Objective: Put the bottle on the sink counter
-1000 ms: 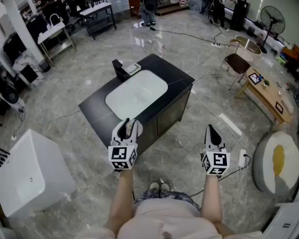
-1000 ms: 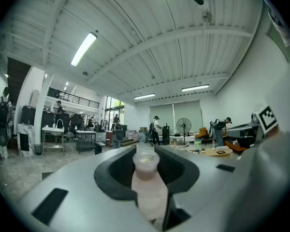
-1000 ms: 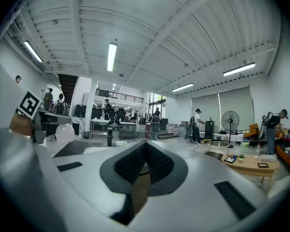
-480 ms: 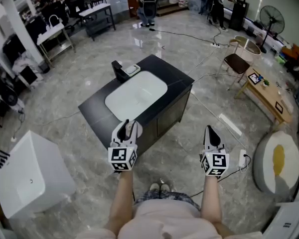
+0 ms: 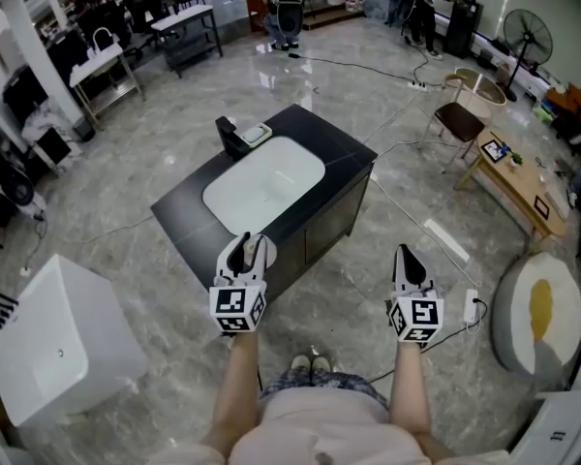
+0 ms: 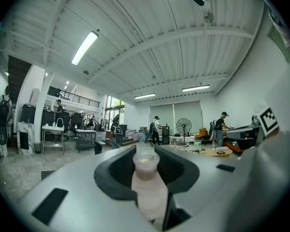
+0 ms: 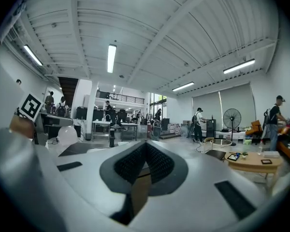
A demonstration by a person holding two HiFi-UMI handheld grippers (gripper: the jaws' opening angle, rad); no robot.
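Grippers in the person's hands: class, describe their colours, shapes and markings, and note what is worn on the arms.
The left gripper and right gripper match: light grey bodies tapering forward, black ribbed pads lining the jaws, and a white cube with black square markers at each rear end. No cables show. Forearms are bare; no sleeves reach them.

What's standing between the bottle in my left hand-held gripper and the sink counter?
Nothing visible. The bottle sits clamped in the left hand-held gripper, and only bare floor lies before the sink counter, whose dark near rim looks free.
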